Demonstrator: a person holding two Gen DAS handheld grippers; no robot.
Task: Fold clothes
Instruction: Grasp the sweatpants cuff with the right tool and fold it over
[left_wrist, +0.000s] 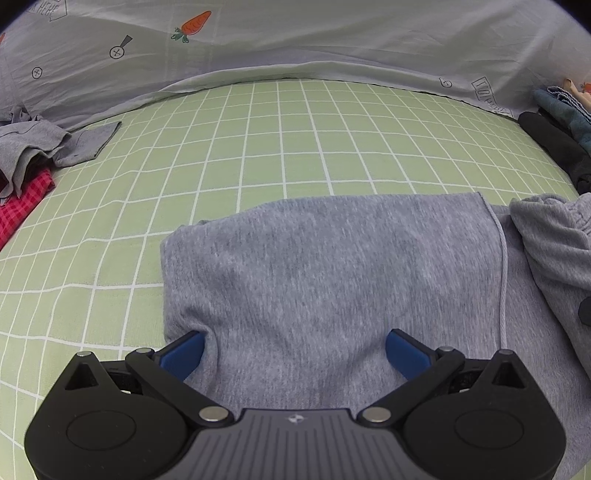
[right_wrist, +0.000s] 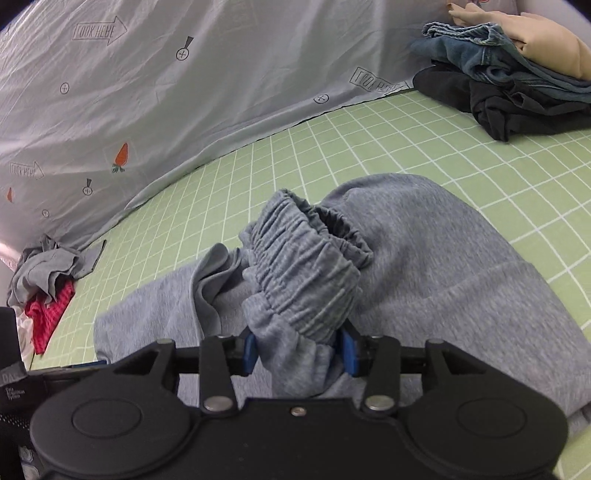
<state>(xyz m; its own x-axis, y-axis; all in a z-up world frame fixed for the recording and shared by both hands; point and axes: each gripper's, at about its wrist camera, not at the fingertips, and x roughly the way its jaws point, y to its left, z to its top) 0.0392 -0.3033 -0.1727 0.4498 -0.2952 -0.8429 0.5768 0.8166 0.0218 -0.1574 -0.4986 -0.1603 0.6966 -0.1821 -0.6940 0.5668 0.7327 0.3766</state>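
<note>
Lying flat on the bed, the grey trousers occupy the near centre of the green checked sheet, partly folded, with a smooth fold edge on their left side. Left gripper sits low over the near part of the cloth; its jaws stand wide, blue pads resting at either side of a broad stretch of fabric without pinching it. A thin drawstring runs down the cloth on the right. Right gripper is at the elastic waistband, which is bunched and raised above the rest of the garment; the gathered cloth lies between its jaws, set at a middling gap. Whether the pads actually press the fabric cannot be told from the right wrist view. Far left, a crumpled grey garment lies over red checked cloth. Far right, a stack of folded clothes shows dark, denim and beige layers. A pale printed sheet rises along the far edge of the bed.
</note>
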